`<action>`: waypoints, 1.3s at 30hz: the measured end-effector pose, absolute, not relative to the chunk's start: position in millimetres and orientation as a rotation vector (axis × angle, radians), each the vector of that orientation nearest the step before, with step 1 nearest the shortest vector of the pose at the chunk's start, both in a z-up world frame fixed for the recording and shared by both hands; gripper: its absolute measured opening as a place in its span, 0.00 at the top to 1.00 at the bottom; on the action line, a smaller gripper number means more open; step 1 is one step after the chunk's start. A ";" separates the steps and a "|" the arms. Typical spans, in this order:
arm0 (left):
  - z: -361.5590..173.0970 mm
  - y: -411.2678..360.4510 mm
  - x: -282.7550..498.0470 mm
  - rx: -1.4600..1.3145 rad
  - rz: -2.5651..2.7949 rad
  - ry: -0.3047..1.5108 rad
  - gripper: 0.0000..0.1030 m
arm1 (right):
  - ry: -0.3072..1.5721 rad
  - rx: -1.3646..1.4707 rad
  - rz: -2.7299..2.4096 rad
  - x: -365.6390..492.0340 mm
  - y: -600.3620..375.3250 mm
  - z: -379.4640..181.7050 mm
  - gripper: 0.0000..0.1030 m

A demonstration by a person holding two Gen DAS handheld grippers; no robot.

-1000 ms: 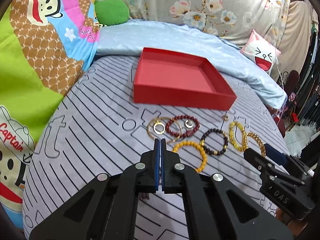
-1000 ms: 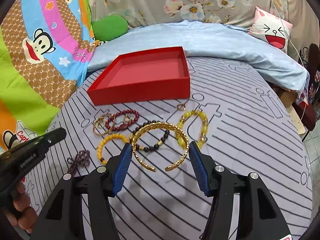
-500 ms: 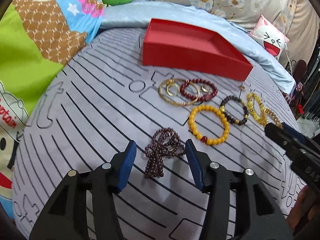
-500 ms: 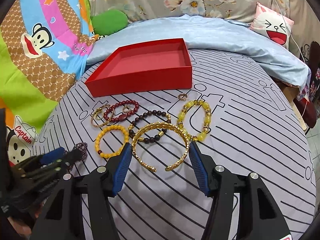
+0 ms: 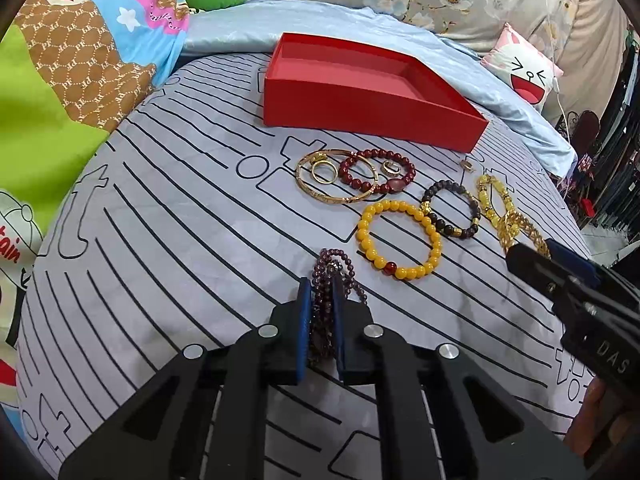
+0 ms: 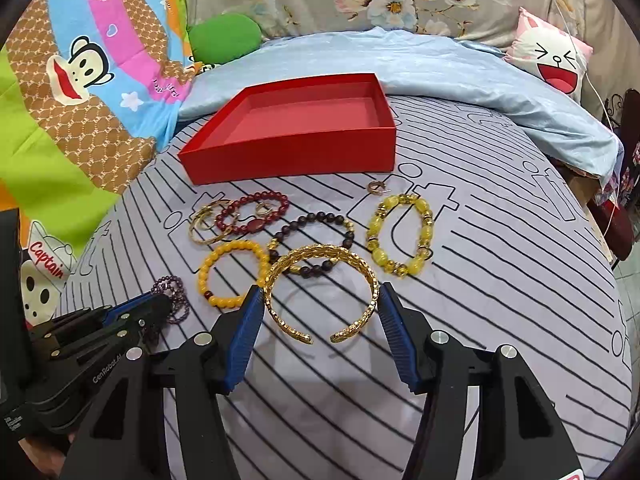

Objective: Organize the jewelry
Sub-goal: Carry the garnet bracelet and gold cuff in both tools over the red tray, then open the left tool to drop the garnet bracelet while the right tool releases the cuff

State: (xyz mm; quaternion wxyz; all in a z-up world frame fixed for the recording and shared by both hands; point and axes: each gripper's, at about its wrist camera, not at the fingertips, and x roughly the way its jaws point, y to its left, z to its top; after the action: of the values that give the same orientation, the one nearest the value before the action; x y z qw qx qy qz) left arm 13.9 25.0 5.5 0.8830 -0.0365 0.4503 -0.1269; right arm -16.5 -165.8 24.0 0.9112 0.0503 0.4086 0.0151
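1. Left wrist view: the left gripper (image 5: 320, 300) is clamped on the purple bead strand (image 5: 334, 268), lying near on the striped sheet (image 5: 180, 240).
2. Right gripper (image 6: 320, 316) stands spread, pads flanking the gold cuff (image 6: 320, 292) without pressing.
3. Red box (image 6: 296, 152) sits farther back.

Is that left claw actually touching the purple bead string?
Touching. In the left wrist view, the left gripper has its blue pads pressed on both sides of the purple bead string.

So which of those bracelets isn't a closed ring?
The gold cuff bracelet, lying between the right gripper's jaws. Its two ends leave a gap facing the camera; the beaded ones are full loops.
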 end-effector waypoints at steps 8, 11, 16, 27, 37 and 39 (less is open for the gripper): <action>27.2 26.4 12.4 -0.072 -0.251 0.917 0.90 | 0.827 0.121 0.053 -20.9 -165.1 31.2 0.45; 37.1 23.1 11.6 -0.060 -0.253 0.907 0.90 | 0.819 0.138 0.059 -22.2 -167.5 33.8 0.45; 51.2 16.4 13.7 -0.050 -0.262 0.892 0.90 | 0.808 0.167 0.055 -21.3 -173.7 35.3 0.45; 74.1 3.1 47.1 -0.045 -0.274 0.848 0.90 | 0.786 0.150 0.059 8.7 -186.6 49.4 0.45; 107.0 -1.7 154.6 -0.067 -0.284 0.771 0.90 | 0.763 0.151 0.103 130.0 -205.4 92.4 0.45; 106.3 -2.2 178.9 -0.066 -0.277 0.776 0.90 | 0.772 0.144 0.110 160.1 -204.9 96.0 0.45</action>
State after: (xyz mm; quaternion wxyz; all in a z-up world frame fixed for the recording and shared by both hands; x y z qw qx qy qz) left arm 178.9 -2.2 106.3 0.9158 -0.0319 0.3772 -0.1346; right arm 160.1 -204.9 96.0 0.9225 0.0699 0.3759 0.0534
